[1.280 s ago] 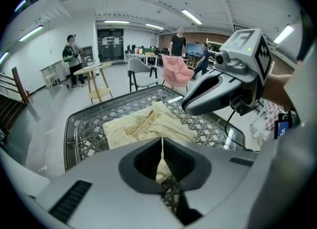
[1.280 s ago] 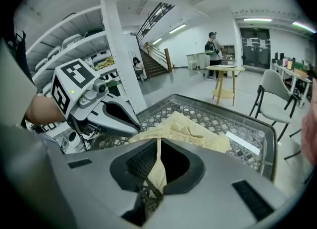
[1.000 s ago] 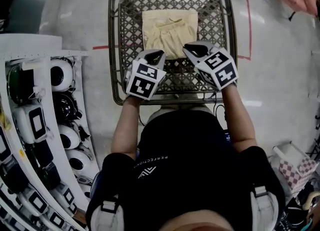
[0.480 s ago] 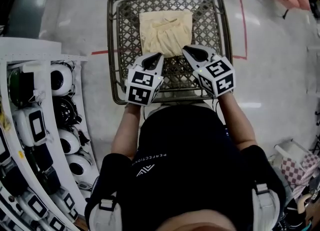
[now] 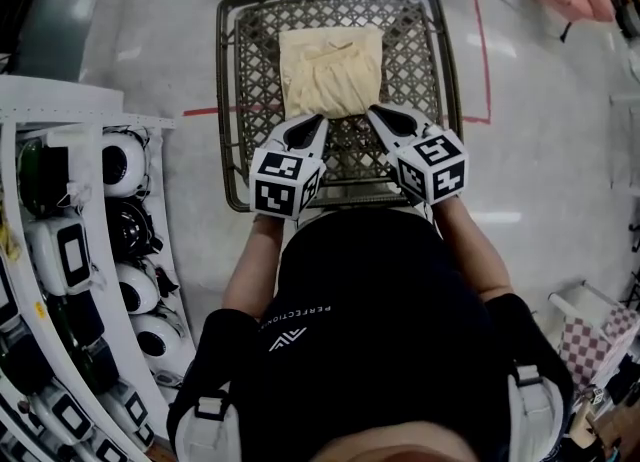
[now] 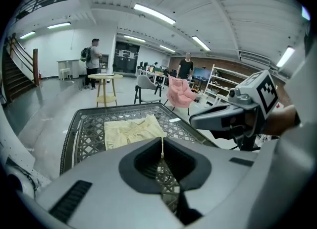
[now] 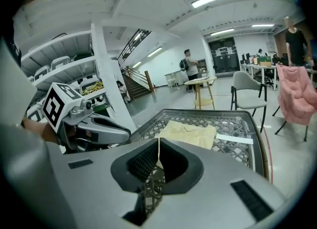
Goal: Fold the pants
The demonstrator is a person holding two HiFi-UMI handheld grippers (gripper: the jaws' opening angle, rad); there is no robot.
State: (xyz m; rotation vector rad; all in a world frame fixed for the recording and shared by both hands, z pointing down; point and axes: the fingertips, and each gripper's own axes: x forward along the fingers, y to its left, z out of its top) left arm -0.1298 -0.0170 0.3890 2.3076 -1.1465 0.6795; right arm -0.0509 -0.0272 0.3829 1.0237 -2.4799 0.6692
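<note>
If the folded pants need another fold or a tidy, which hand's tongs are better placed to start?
Right, narrowly. The right tongs and left tongs are both shut and empty at the near edge of the pants, but the right tip sits by a corner and the left mid-edge.

The pants (image 5: pixel 330 70) lie centred on the table (image 5: pixel 229 100).

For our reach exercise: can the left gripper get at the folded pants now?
Likely yes: the left gripper sits beside the pants with nothing between, though its jaws are shut.
</note>
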